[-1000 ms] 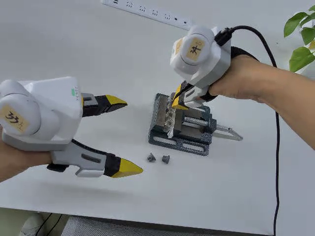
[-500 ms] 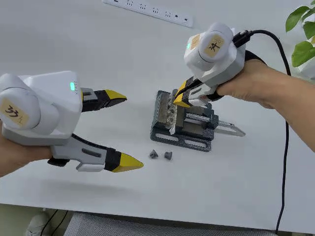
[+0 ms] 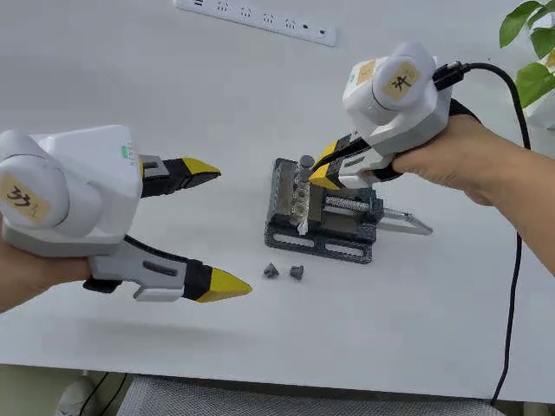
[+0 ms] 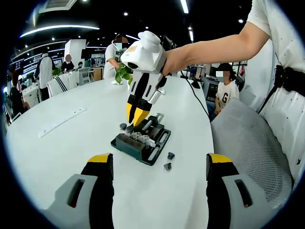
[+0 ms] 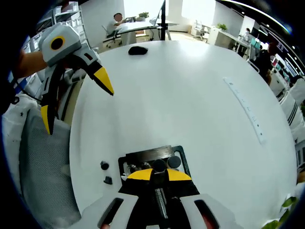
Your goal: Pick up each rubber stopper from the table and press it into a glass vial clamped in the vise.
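Two grippers are up over the white counter [image 3: 130, 78]. Far left in the head view, my left gripper [image 3: 220, 227] hovers above the counter w/ its fingers [image 3: 227, 285] spread wide and nothing between them. Its own view agrees: both yellow tips sit far apart at the bottom, w/ the vise framed between.

Behind it, along the counter's far edge, lies a white power strip [image 3: 260, 19]. Next over, two loose stoppers [image 3: 270, 271], small & dark grey, lie side by side on the counter. They're just in front of the vise's near edge, apart from each other and not touching it.

Then the vise [image 3: 342, 230], dark metal, sits flat on the counter approx mid-frame, screw handle sticking out to the right. A row of clear glass vials [image 3: 299, 206] stands upright, clamped in it. The far-end vial carries a seated stopper [image 3: 306, 161]; I can't tell whether the others are capped.

Just right of that stopper, my right gripper [image 3: 323, 178] hangs over the vise, tips pointing down & left. Its fingers are closed together w/ nothing visible between them. The right gripper view matches: the yellow tips meet, w/ the dark stopper top [image 5: 173, 162] just beyond them.

A black cable [image 3: 510, 260] runs from that gripper's back down the right side. Green plant leaves [image 3: 527, 48] show in the top right corner.
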Motion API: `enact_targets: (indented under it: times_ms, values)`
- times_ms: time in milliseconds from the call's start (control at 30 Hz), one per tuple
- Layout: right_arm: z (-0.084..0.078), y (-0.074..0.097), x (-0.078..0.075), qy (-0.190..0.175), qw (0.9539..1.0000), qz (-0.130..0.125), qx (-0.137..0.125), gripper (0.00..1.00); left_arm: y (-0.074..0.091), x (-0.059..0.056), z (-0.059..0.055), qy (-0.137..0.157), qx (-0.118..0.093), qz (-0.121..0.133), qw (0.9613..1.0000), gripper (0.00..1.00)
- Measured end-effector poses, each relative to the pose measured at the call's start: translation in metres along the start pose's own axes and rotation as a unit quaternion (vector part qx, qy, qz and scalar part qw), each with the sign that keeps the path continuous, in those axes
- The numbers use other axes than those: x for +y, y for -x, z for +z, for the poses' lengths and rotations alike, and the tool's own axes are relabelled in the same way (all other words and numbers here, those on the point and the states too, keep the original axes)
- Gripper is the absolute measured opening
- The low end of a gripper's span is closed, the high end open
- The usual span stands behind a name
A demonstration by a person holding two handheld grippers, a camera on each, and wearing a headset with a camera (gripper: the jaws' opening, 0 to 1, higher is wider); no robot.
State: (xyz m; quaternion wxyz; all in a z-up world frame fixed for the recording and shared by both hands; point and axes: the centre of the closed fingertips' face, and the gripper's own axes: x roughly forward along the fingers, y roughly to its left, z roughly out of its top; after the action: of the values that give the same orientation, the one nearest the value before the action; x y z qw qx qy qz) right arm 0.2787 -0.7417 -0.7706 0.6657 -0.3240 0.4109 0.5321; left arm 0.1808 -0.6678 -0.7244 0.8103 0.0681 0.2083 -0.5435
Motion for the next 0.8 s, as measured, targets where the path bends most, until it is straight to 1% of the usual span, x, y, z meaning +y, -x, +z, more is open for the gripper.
enact_targets:
  times_ms: [167,300,467,633,800]
  values:
    - [-0.001,0.011,-0.004,-0.016,0.9995,-0.01,-0.024,0.09,0.001,-0.001,0.0,-0.002,0.004,0.0,1.0,0.79]
    - [-0.003,0.021,-0.002,-0.032,0.9984,-0.017,-0.044,0.14,0.002,-0.001,0.001,-0.002,0.006,0.001,1.0,0.79]
    - [-0.004,0.034,-0.001,-0.054,0.9956,-0.026,-0.072,0.17,0.004,-0.002,0.001,-0.004,0.01,0.002,0.9999,0.8]
    - [-0.006,0.045,0.003,-0.06,0.9936,-0.037,-0.088,0.2,0.004,-0.003,0.001,-0.007,0.015,0.002,0.9999,0.8]
    - [-0.009,0.055,0.009,-0.073,0.9899,-0.045,-0.114,0.21,0.006,-0.005,0.002,-0.01,0.019,0.003,0.9998,0.8]
